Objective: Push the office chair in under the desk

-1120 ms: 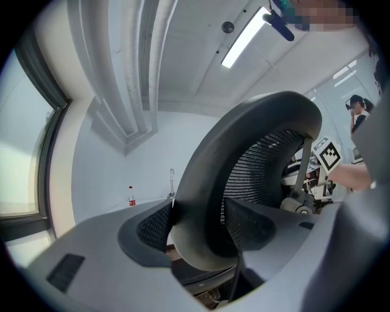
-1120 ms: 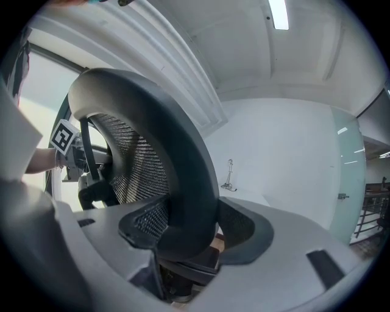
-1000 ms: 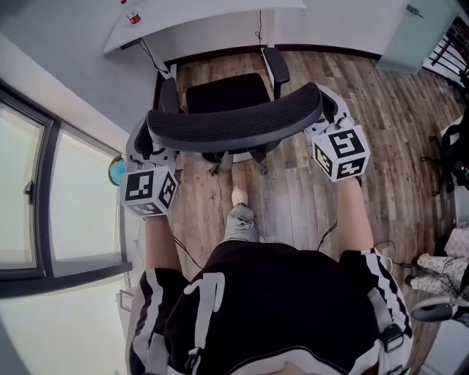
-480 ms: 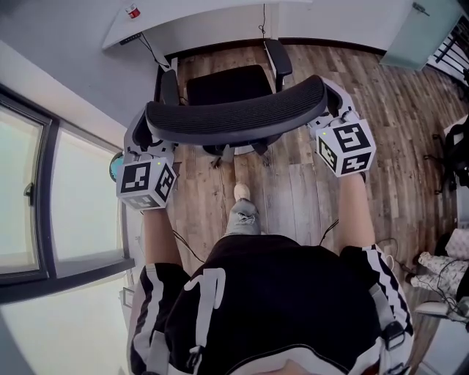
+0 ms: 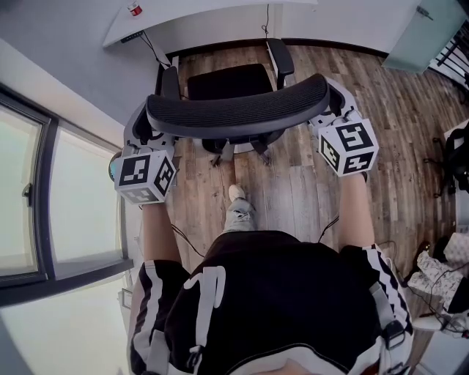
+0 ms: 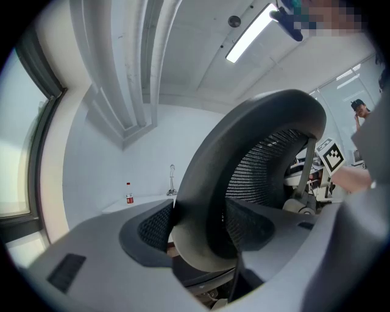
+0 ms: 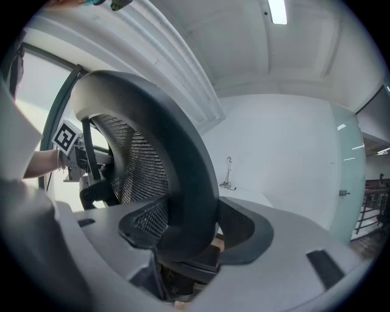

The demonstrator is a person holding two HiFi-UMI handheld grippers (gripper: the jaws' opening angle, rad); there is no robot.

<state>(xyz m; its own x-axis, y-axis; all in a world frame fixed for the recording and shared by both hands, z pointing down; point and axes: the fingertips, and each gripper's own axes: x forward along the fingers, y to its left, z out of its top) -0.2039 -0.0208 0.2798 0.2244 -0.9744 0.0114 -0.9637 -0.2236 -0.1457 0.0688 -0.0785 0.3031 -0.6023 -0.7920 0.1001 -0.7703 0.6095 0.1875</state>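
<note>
The black office chair stands in front of the white desk [image 5: 198, 16], seat [image 5: 227, 79] partly at the desk's edge. Its curved mesh backrest [image 5: 234, 113] runs across the head view. My left gripper [image 5: 150, 135] is shut on the backrest's left end, my right gripper [image 5: 330, 110] on its right end. In the left gripper view the grey rim of the backrest [image 6: 244, 152] fills the gap between the pads [image 6: 149, 225]. In the right gripper view the rim of the backrest [image 7: 177, 164] sits likewise between the pads [image 7: 244, 228].
A window and sill run along the left [image 5: 44, 190]. The person's foot [image 5: 236, 194] stands on the wood floor behind the chair base. A small red bottle [image 5: 133, 9] sits on the desk. Bags and clutter lie at the right edge [image 5: 447, 264].
The chair has rolled a little toward the desk, both grippers moving forward with the backrest. The foot has stepped slightly forward.
</note>
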